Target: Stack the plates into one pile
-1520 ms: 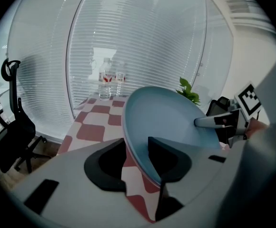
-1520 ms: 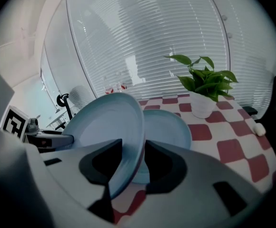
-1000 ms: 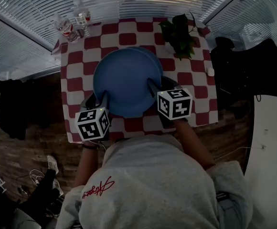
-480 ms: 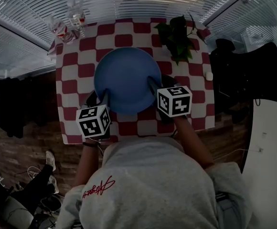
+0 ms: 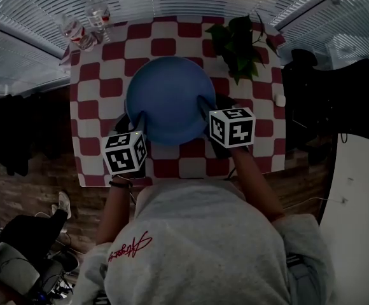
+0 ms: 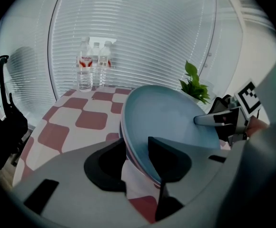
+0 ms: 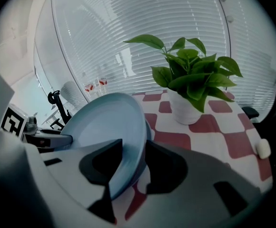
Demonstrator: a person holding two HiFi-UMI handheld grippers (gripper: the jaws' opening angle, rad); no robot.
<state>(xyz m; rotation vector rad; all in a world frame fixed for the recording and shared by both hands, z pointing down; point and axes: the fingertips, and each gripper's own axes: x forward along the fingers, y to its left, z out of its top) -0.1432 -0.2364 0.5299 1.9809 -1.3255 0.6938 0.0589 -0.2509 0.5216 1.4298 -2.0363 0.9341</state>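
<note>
Far left, water bottles [image 5: 86, 24]: two clear bottles stand together at the table's far left corner, well apart from the plates.
Table [image 5: 165, 46]: covered in a red-and-white checked cloth, seen from above.
Left arm: bare forearm reaches forward from the person's grey hooded top [image 5: 197, 246]; the hand is hidden under the marker cube.
Left gripper [image 5: 132, 121]: jaws clamped on the near left rim of the blue plate [image 5: 168, 97], one pad above and one below, as its own view shows [image 6: 138, 160].
Blue plate: lies in the middle of the table, held at both near edges; the left gripper view shows a second rim [image 6: 128, 158] just under it, and I cannot tell whether the two touch.
Right gripper [image 5: 213, 107]: jaws gripping the plate's near right rim; its own view [image 7: 128, 167] shows the rim pinched between the pads.
Right arm: bare forearm stretched forward, angled slightly inward.
Potted plant [image 5: 238, 43]: green leaves in a white pot at the far right corner, near the plate but not touching.
Small white object [image 5: 278, 99]: sits at the table's right edge.
Dark clothing [image 5: 337, 100]: bulky black shape beyond the right edge.
</note>
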